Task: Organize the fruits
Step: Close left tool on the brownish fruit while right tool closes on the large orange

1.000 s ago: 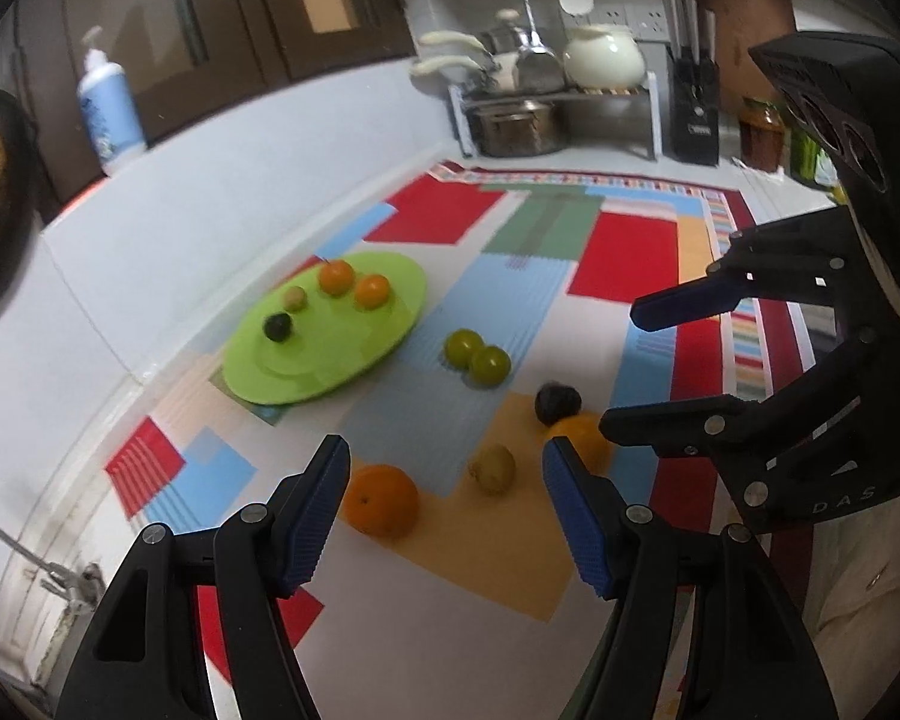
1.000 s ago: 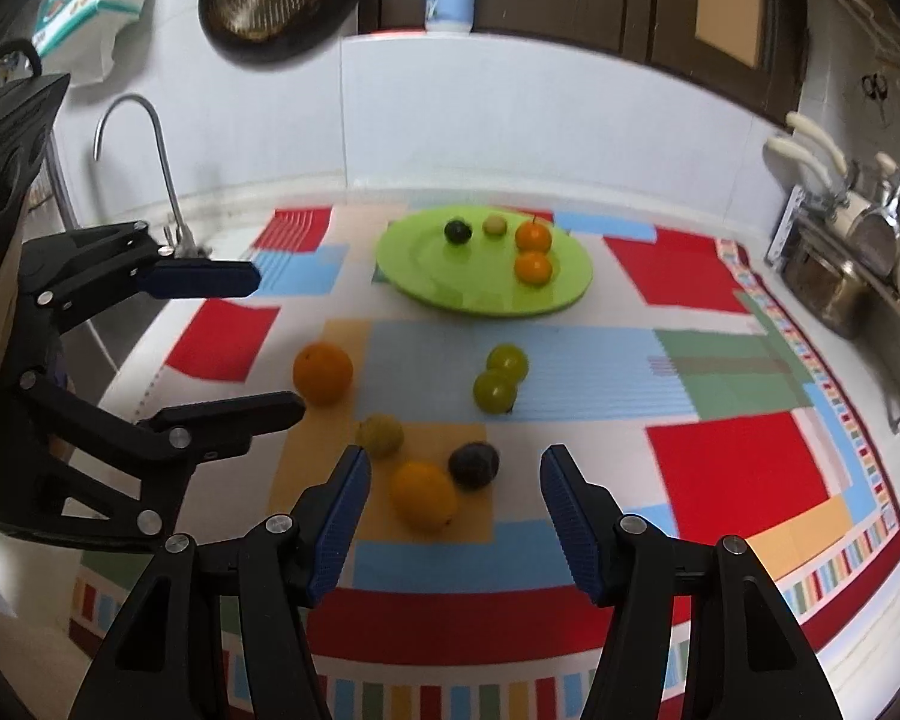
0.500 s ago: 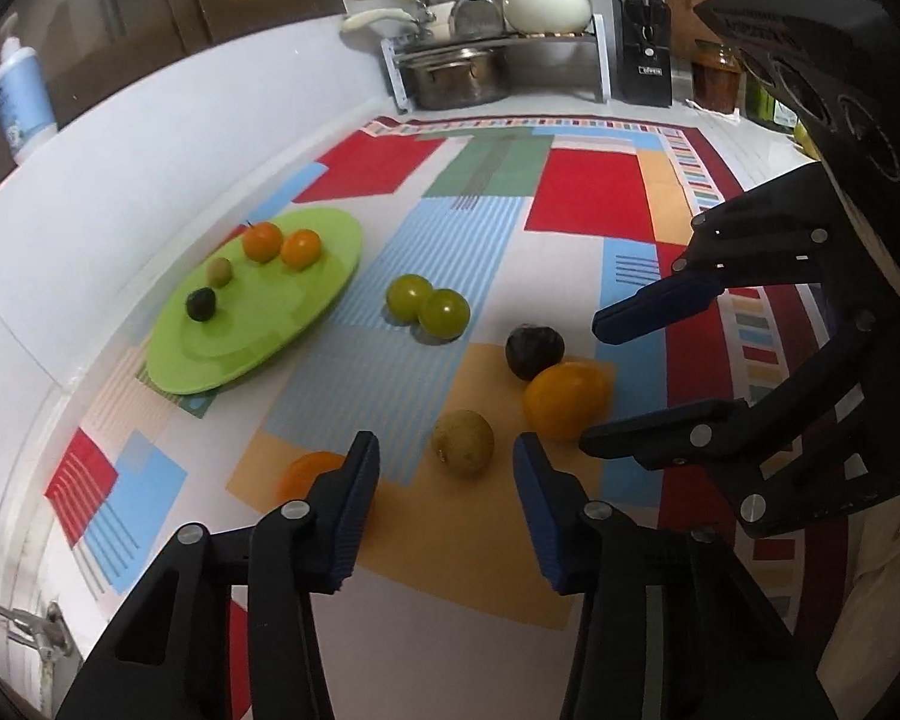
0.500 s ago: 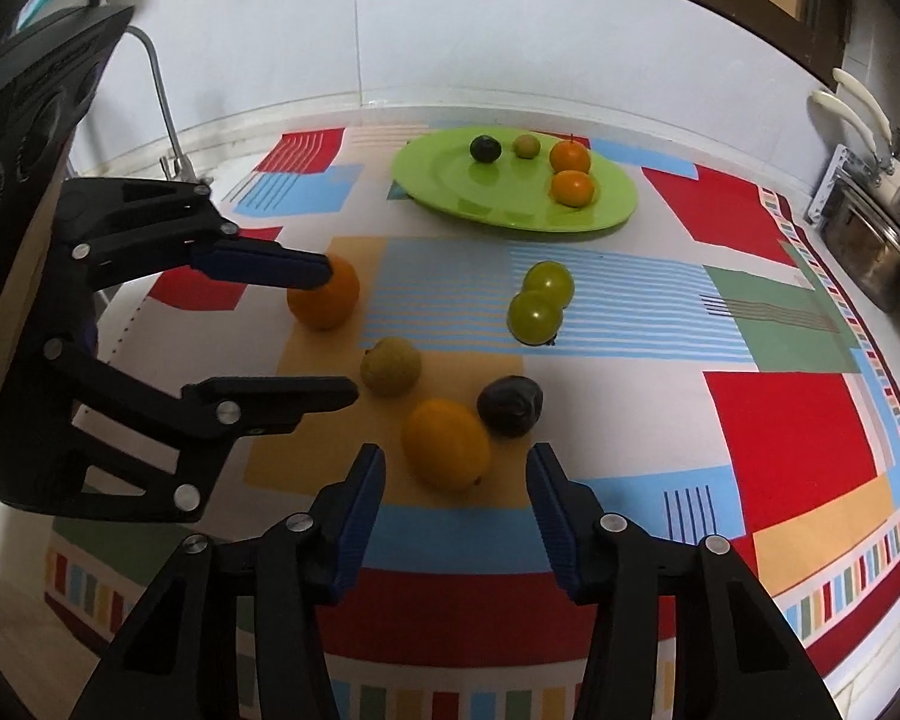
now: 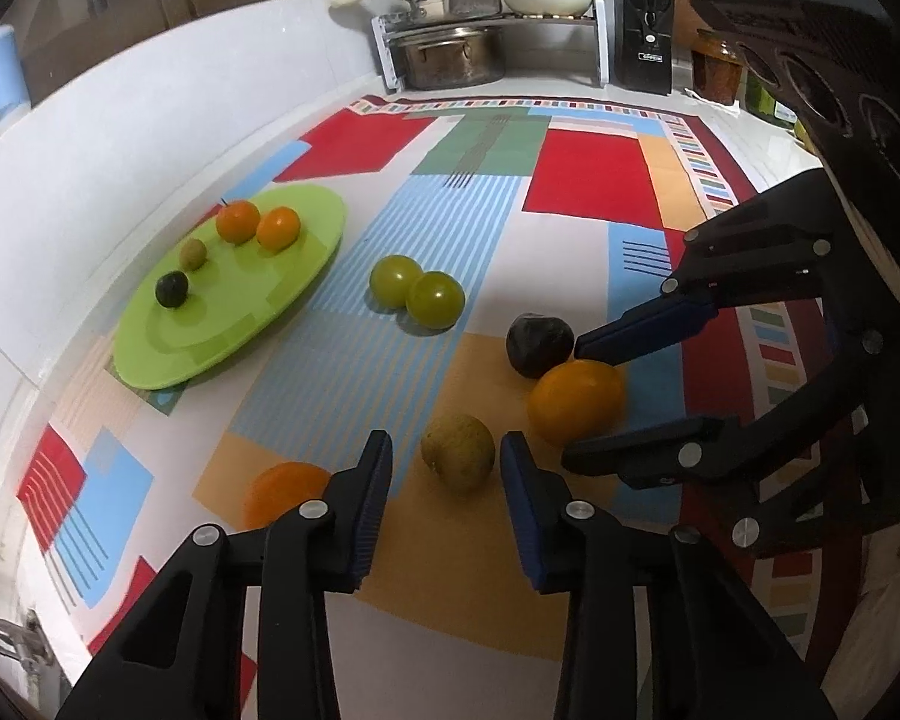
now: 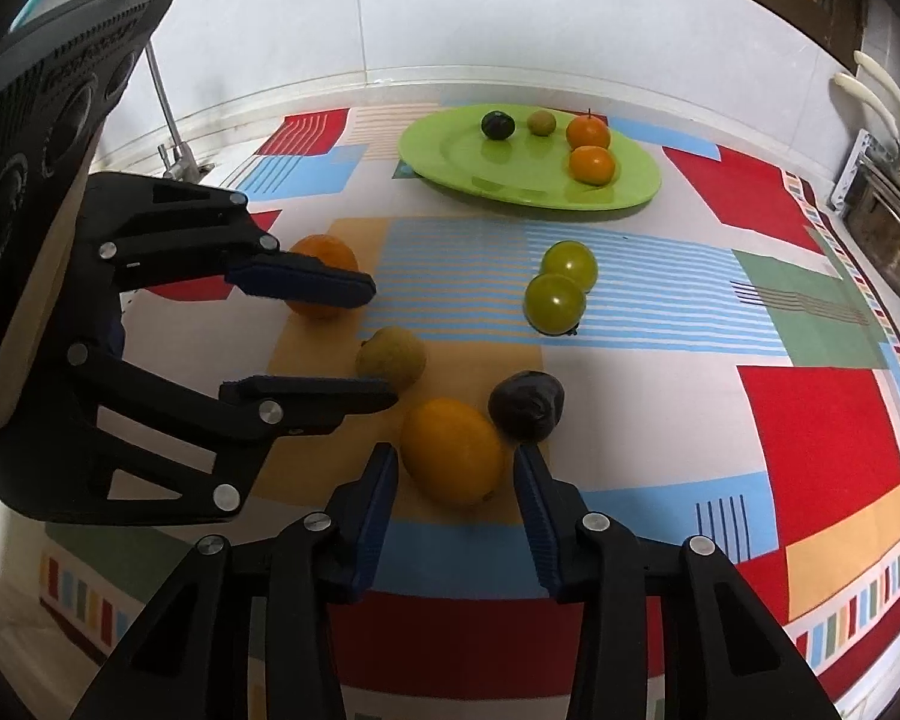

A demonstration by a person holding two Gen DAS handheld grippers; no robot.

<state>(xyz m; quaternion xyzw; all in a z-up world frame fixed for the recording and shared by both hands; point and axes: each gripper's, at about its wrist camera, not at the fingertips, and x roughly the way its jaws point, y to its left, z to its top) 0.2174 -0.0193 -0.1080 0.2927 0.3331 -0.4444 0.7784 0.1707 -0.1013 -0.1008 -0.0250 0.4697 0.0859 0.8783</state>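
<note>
Both grippers had dropped lower over the fruit since the earlier frames, and we saw their jaws narrow as they came down. Working left to right across the patterned mat [image 6: 822,432], we found the left gripper [image 5: 444,468] straddling the yellow-green fruit [image 5: 457,451]; its jaws had just been closing, yet a sliver of mat showed on each side of the fruit, so the blue pads [image 5: 373,492] were not pressing it. A round orange [image 6: 321,267] lay just beyond that gripper's far finger. Next came the right gripper [image 6: 455,483], set around the big orange fruit [image 6: 453,450], its jaws also just closing and still with narrow gaps, gripping nothing we could confirm. Touching that fruit on its right sat the dark plum [image 6: 527,405]. Farther back we noted two green fruits [image 6: 561,285] touching each other on the blue stripes. Behind them the green plate [image 6: 510,180] held a dark fruit, a small greenish one and two small oranges [image 6: 589,147].
</note>
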